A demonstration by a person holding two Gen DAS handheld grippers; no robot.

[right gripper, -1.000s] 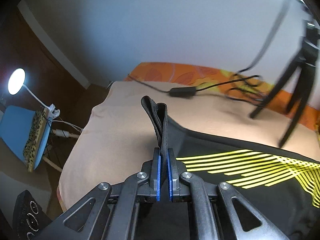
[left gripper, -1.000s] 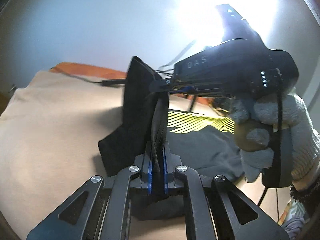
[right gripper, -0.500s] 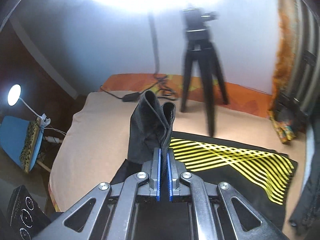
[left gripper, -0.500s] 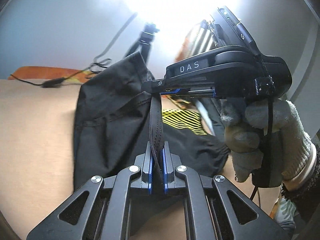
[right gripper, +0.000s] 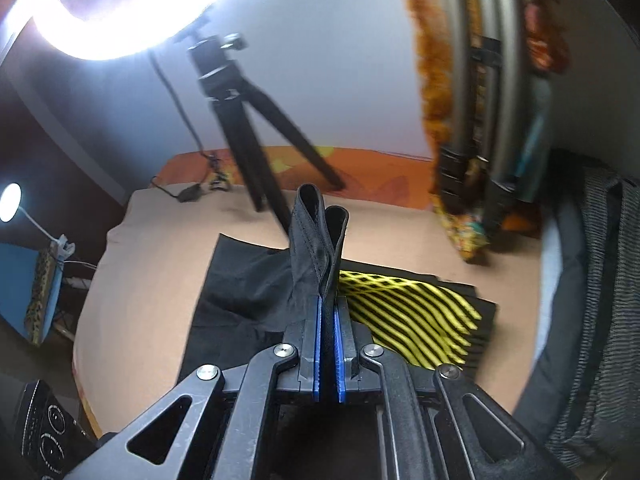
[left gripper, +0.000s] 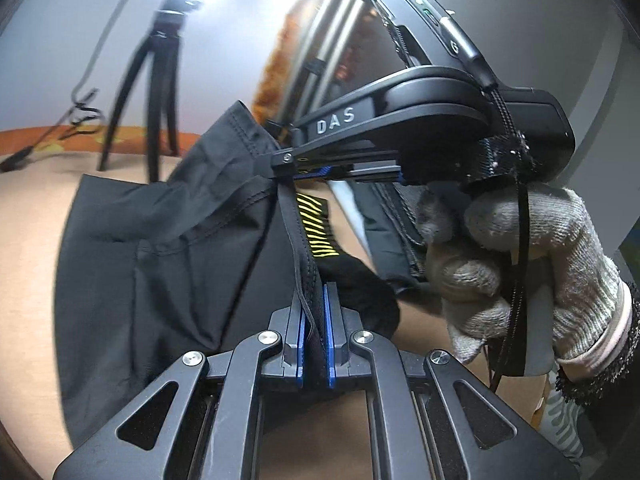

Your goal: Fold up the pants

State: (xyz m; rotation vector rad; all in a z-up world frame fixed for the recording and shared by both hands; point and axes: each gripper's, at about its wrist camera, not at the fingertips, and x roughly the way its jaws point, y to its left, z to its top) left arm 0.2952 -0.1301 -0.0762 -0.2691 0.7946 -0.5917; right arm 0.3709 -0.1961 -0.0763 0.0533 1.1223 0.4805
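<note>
Black pants (left gripper: 168, 248) with a yellow striped print (right gripper: 412, 312) lie partly on a tan bed sheet (right gripper: 152, 280). My left gripper (left gripper: 314, 312) is shut on a folded black edge of the pants and lifts it. My right gripper (right gripper: 328, 320) is shut on another black edge of the pants (right gripper: 320, 236), which sticks up between its pads. In the left wrist view the right gripper (left gripper: 288, 168) is just ahead and above, held by a gloved hand (left gripper: 520, 264), with the fabric stretched between the two grippers.
A black tripod (right gripper: 248, 120) with a ring light (right gripper: 100, 20) stands at the far edge of the bed. A cable and adapter (right gripper: 192, 192) lie at the back left. A dark striped garment (right gripper: 592, 300) hangs at the right. A lamp (right gripper: 10, 200) is at far left.
Both grippers have swung to the right with the held pants edges. The black cloth now drapes across more of the striped part. The tripod and curtain have come into view.
</note>
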